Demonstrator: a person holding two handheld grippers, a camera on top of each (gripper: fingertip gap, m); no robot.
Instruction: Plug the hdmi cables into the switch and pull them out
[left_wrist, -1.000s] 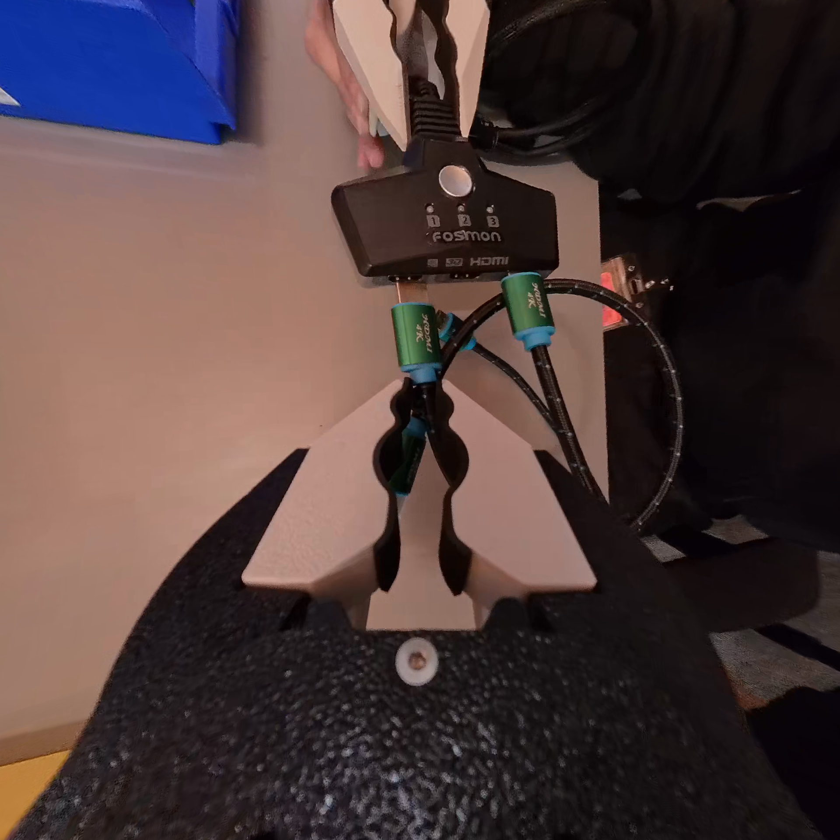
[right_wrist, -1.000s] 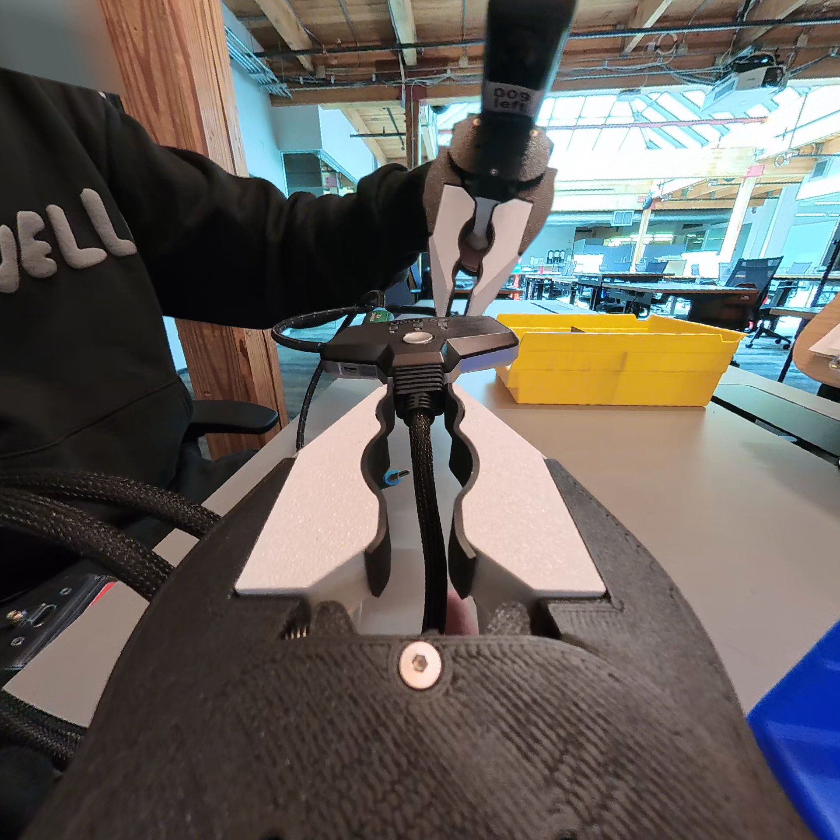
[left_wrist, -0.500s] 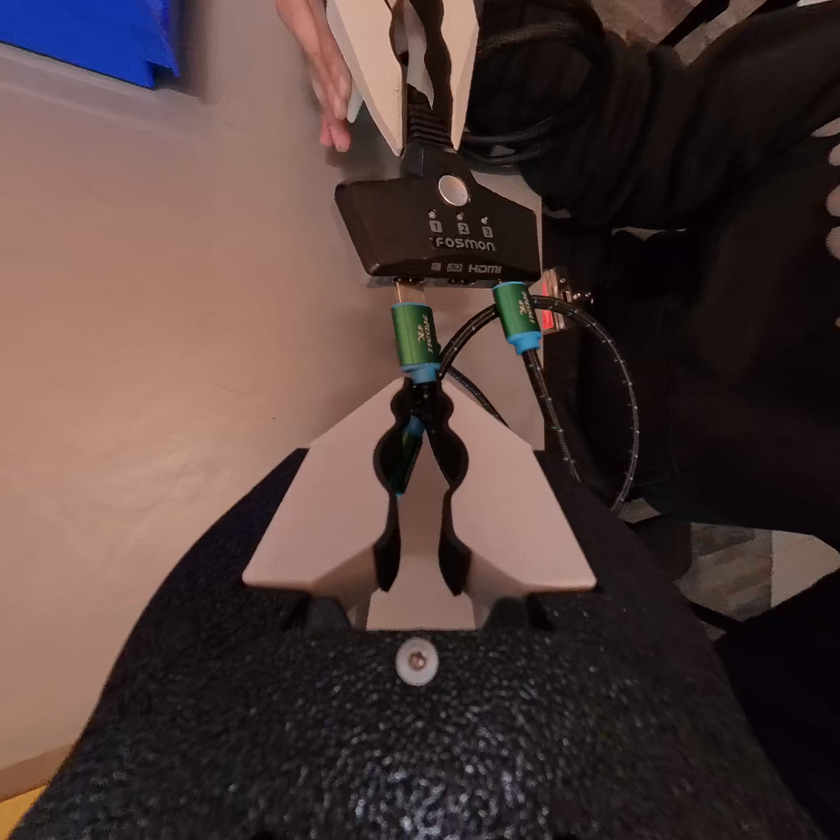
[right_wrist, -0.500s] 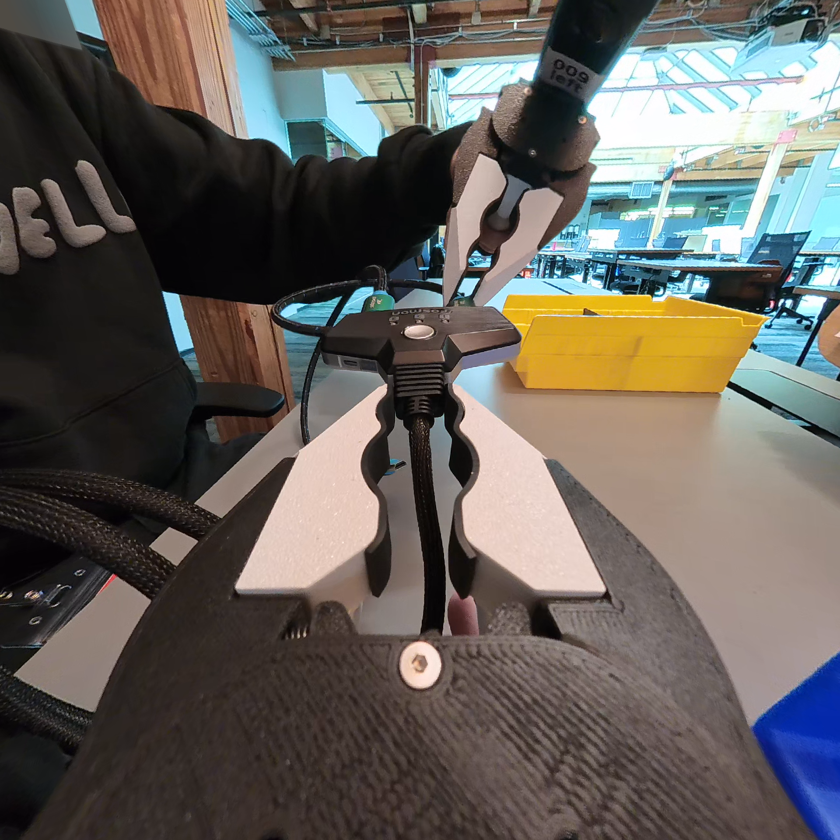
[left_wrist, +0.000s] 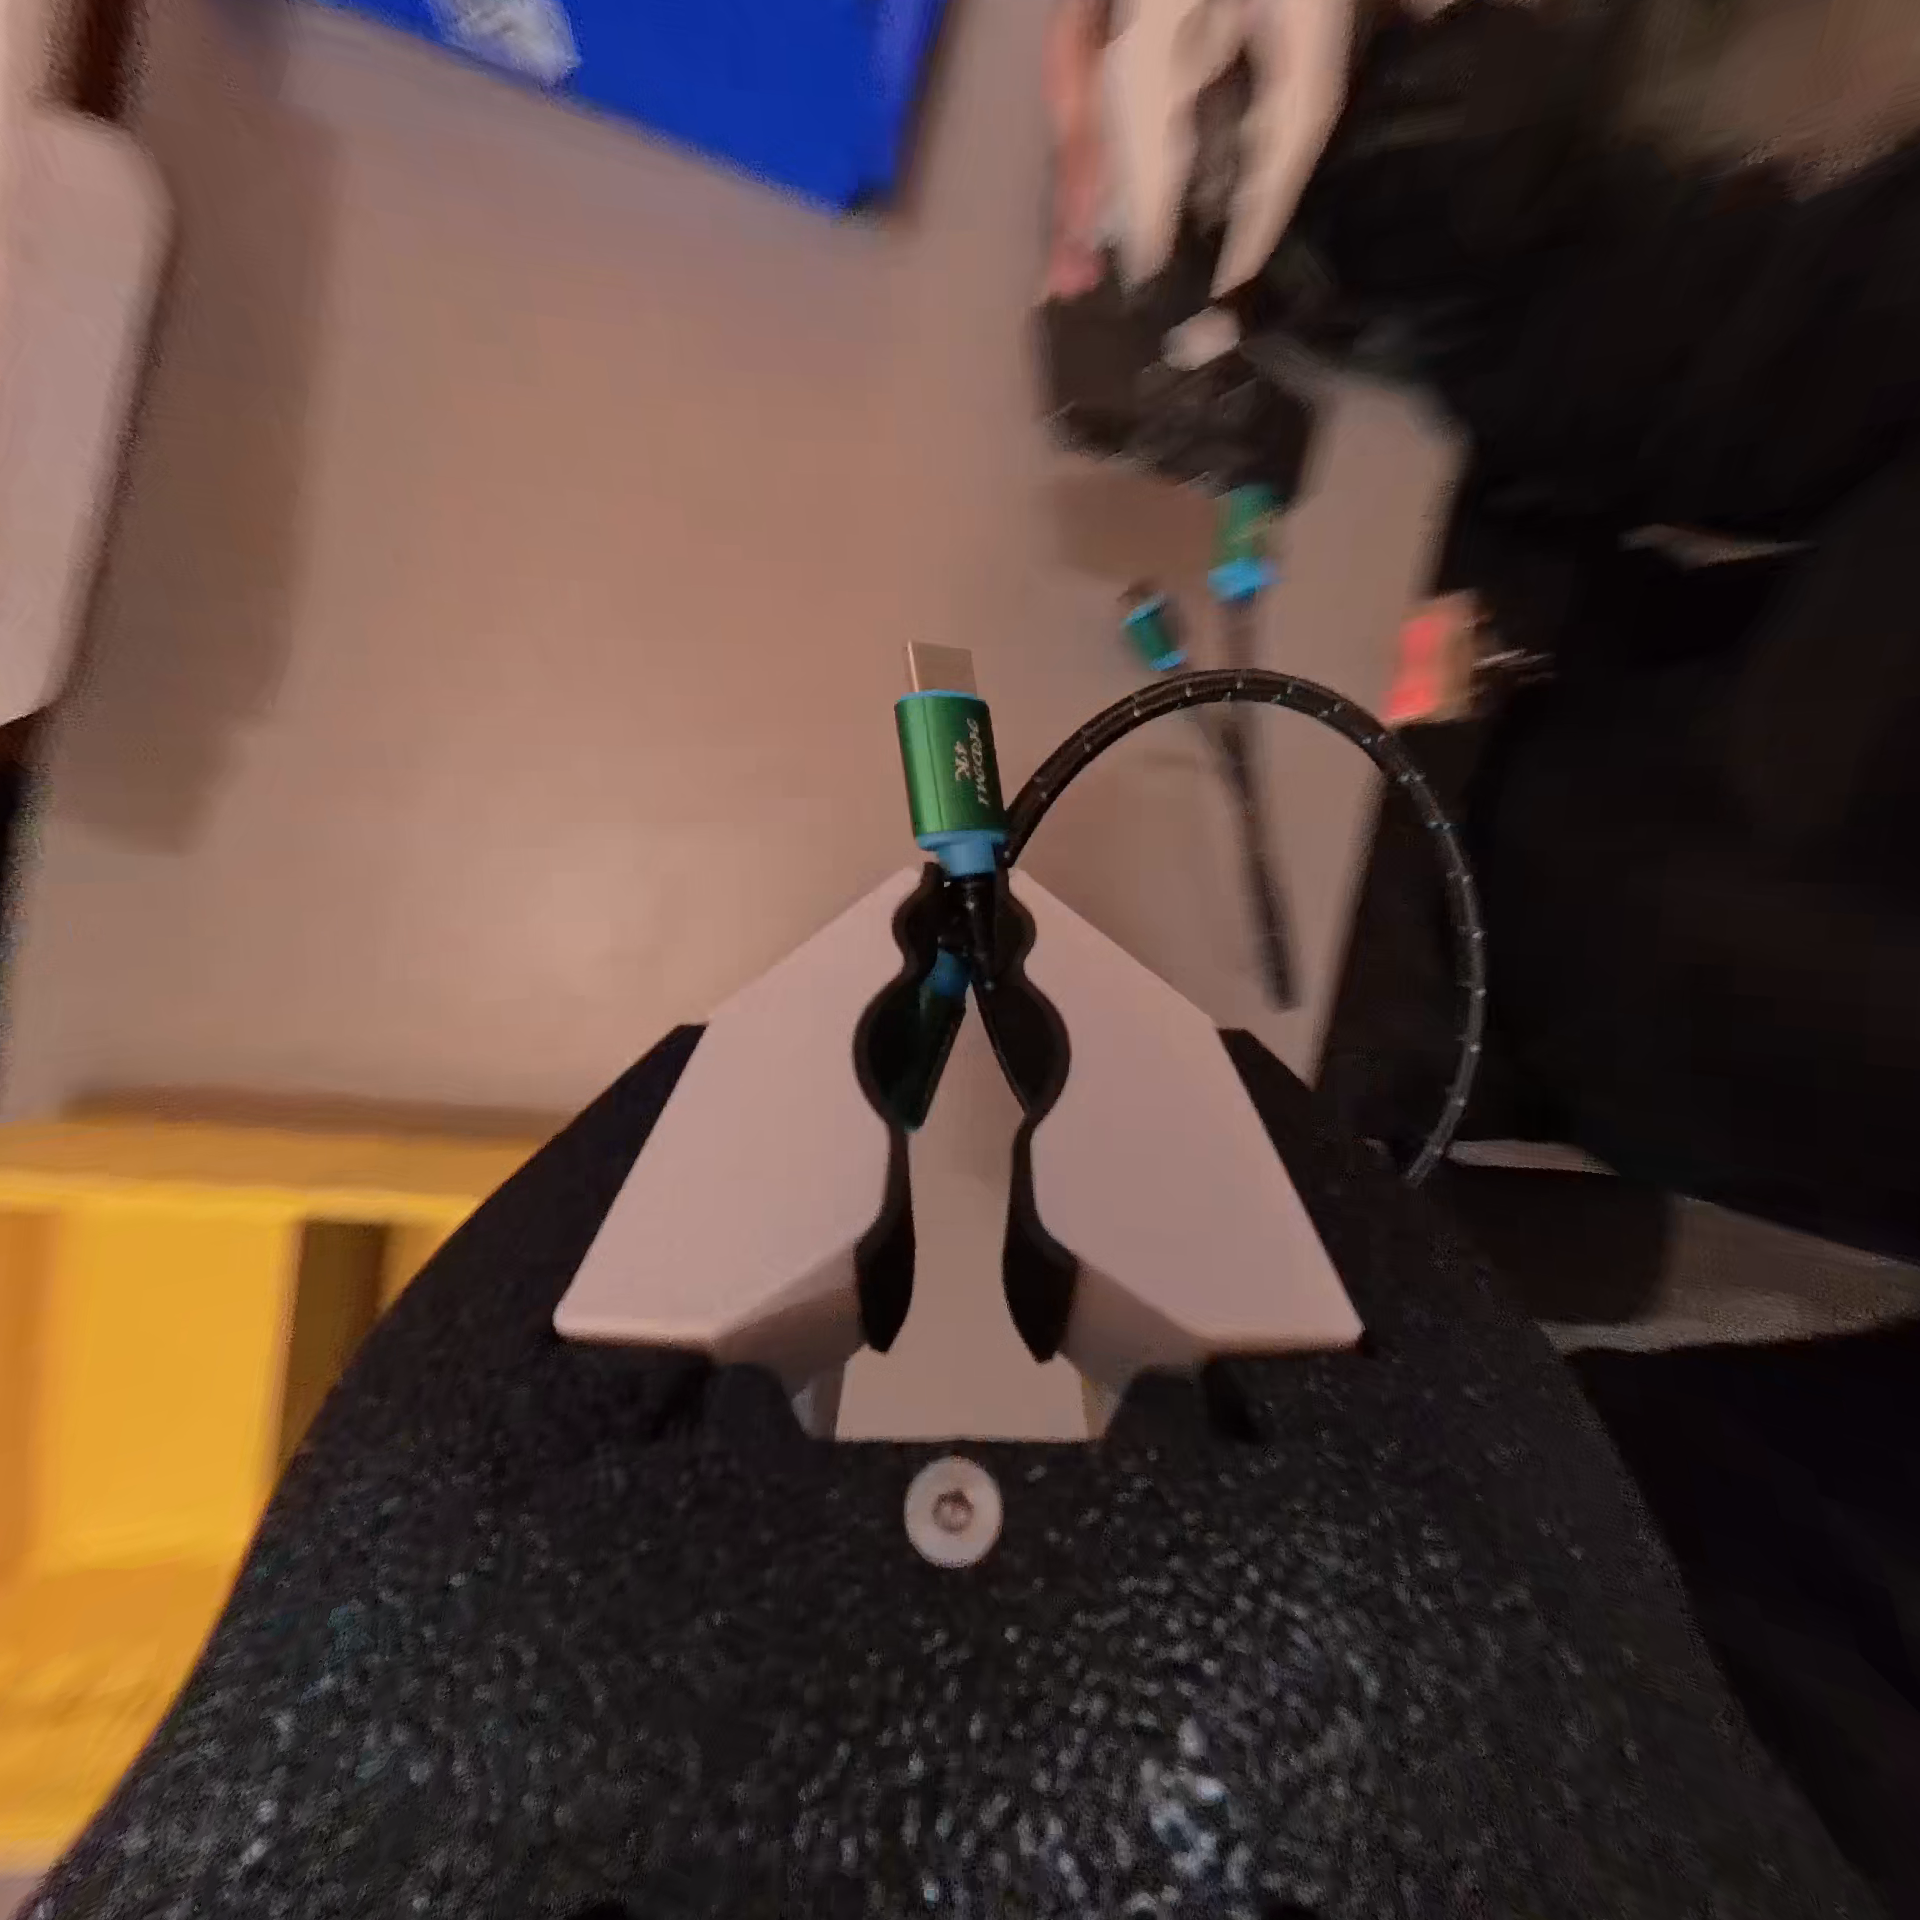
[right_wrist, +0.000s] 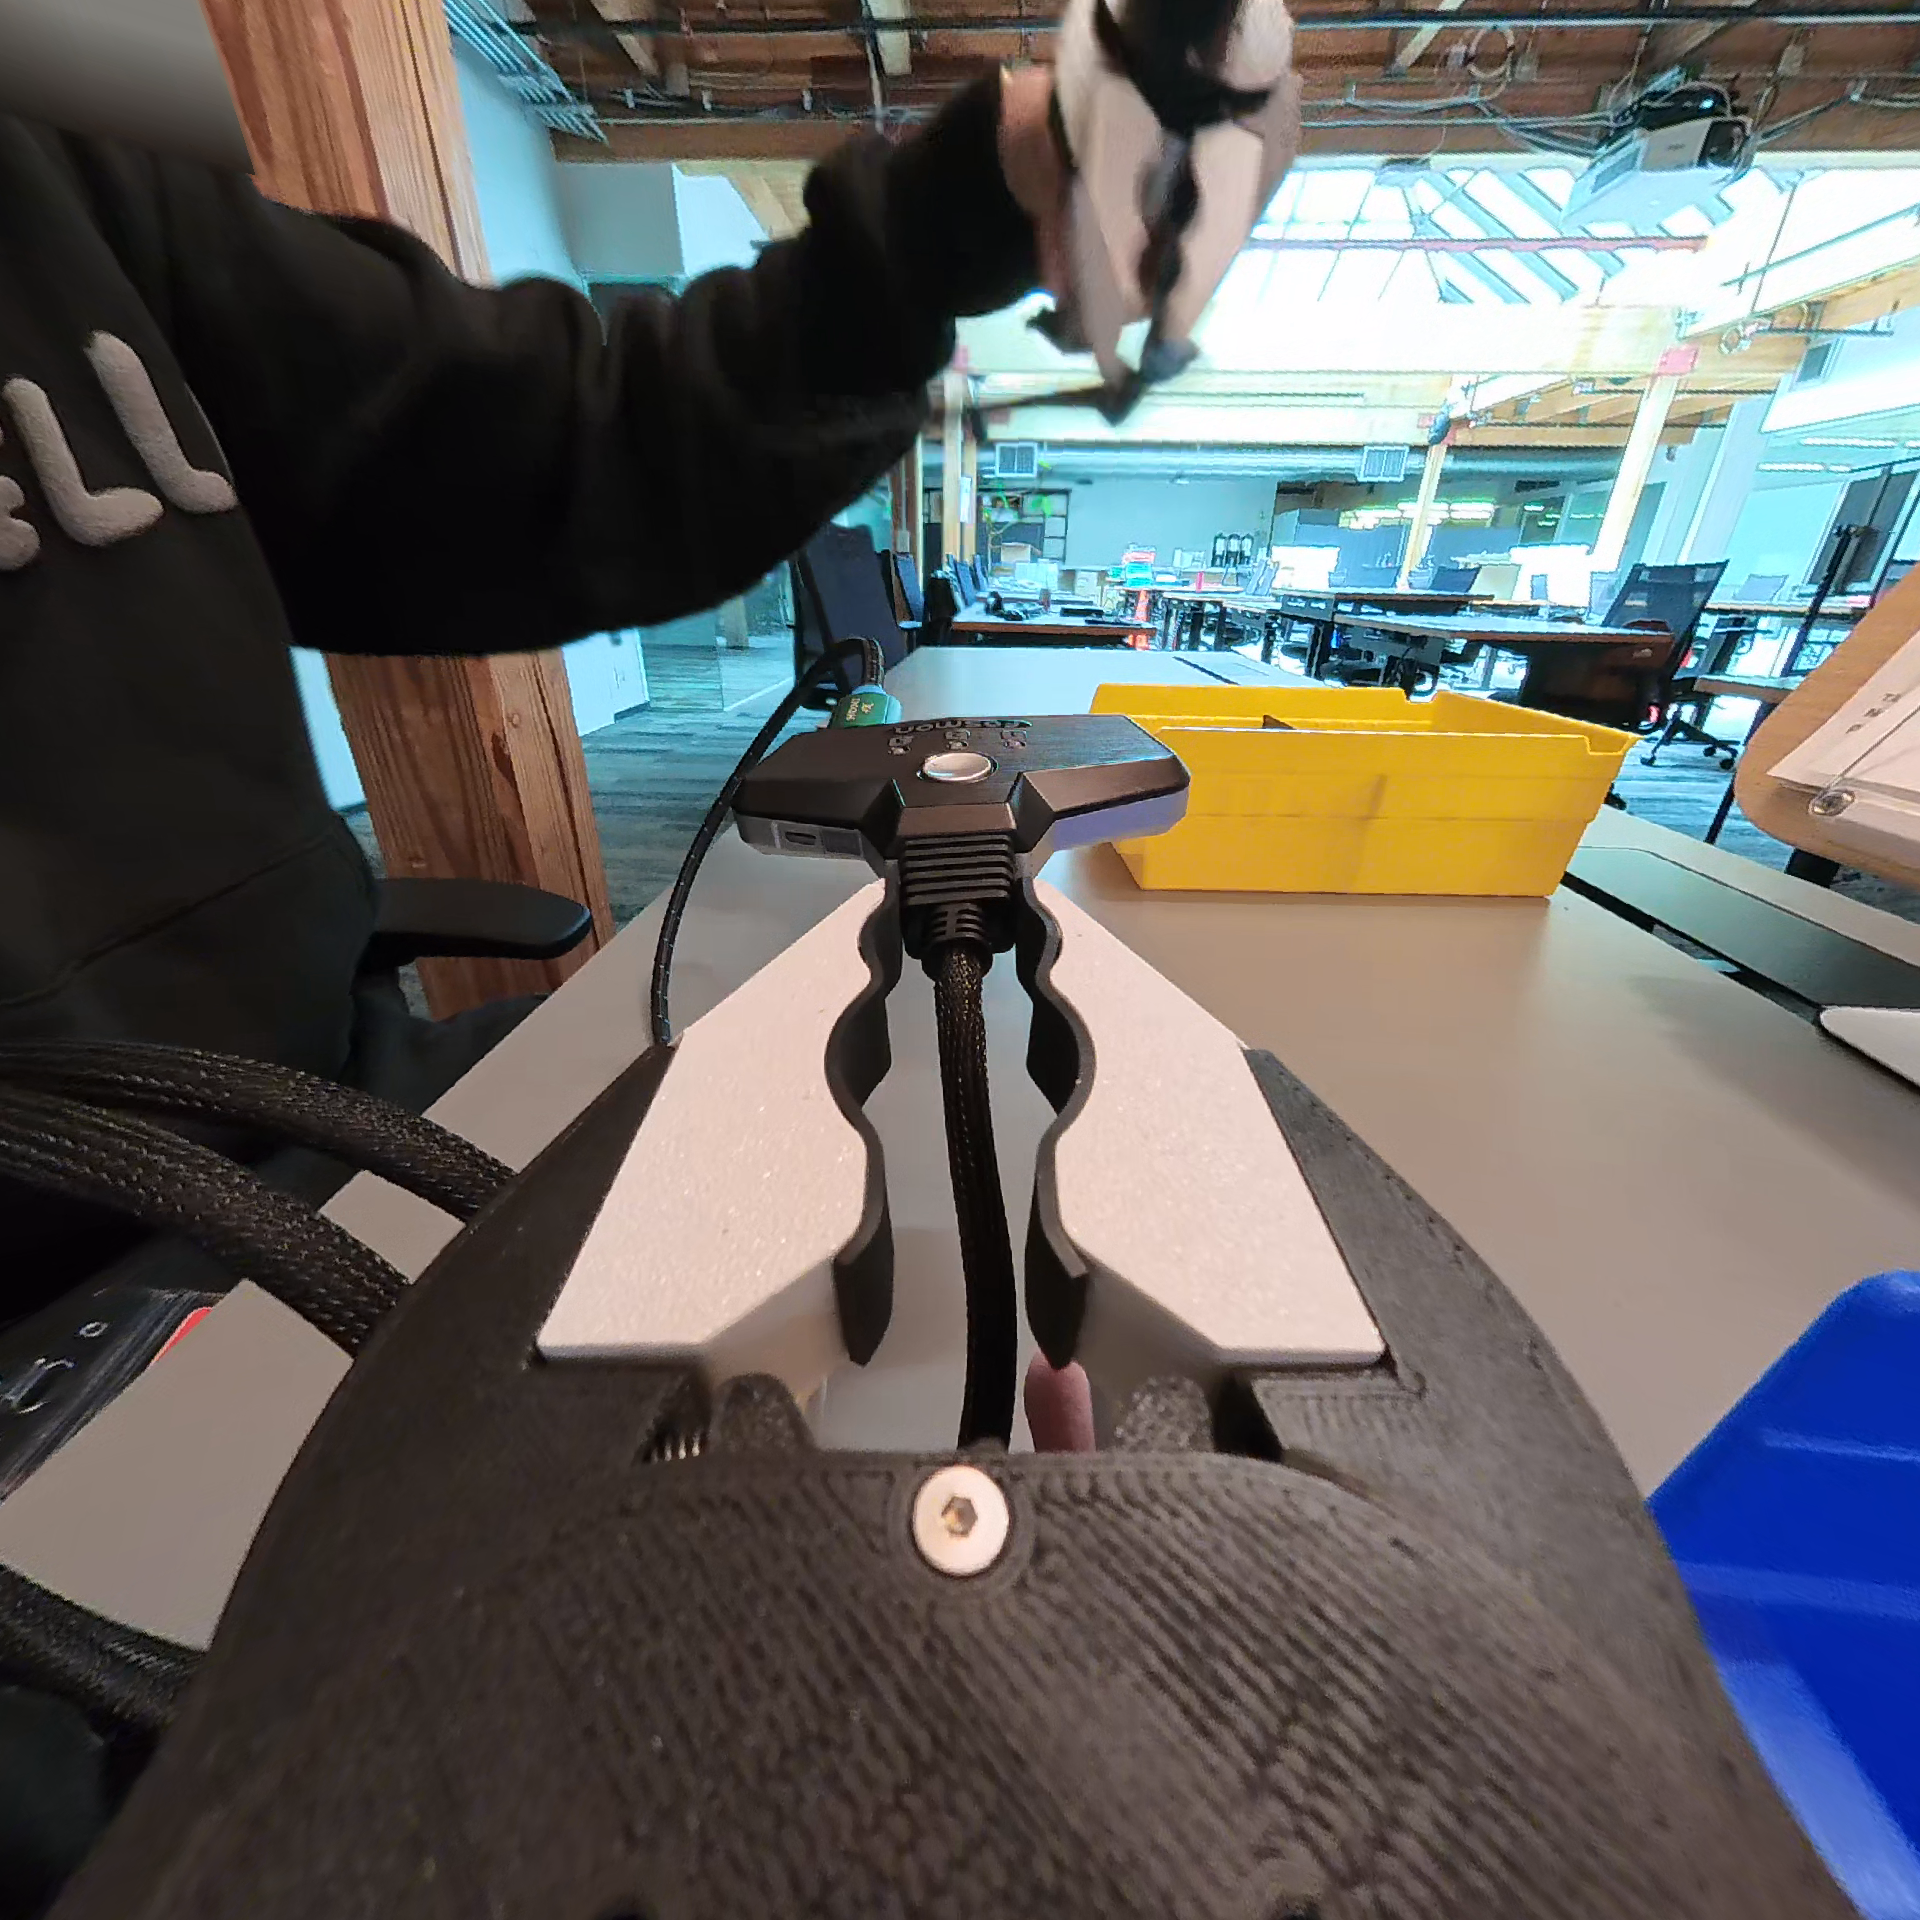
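Note:
My left gripper (left_wrist: 961, 896) is shut on a braided HDMI cable just below its green plug (left_wrist: 948, 774). The plug's metal tip is bare and free of the switch. The black HDMI switch (left_wrist: 1174, 416) is blurred at the upper right, with another green plug (left_wrist: 1242, 530) at its port side and a third plug (left_wrist: 1148, 634) loose below. In the right wrist view my right gripper (right_wrist: 956, 904) is shut on the switch's own cable at its ribbed collar and holds the switch (right_wrist: 966, 779) level above the table. One green plug (right_wrist: 862, 712) shows behind the switch. The left gripper (right_wrist: 1153, 208) is raised high, blurred.
A yellow bin (right_wrist: 1351, 821) stands on the grey table (right_wrist: 1455, 1091) behind the switch; it also shows in the left wrist view (left_wrist: 156, 1299). A blue bin (right_wrist: 1808, 1558) is at the near right. A person's black sleeve (right_wrist: 520, 436) and a wooden post (right_wrist: 416, 623) are on the left.
My left gripper has pulled its green plug out of the switch's left port and swung up and away with it. The right gripper still holds the switch in about the same place.

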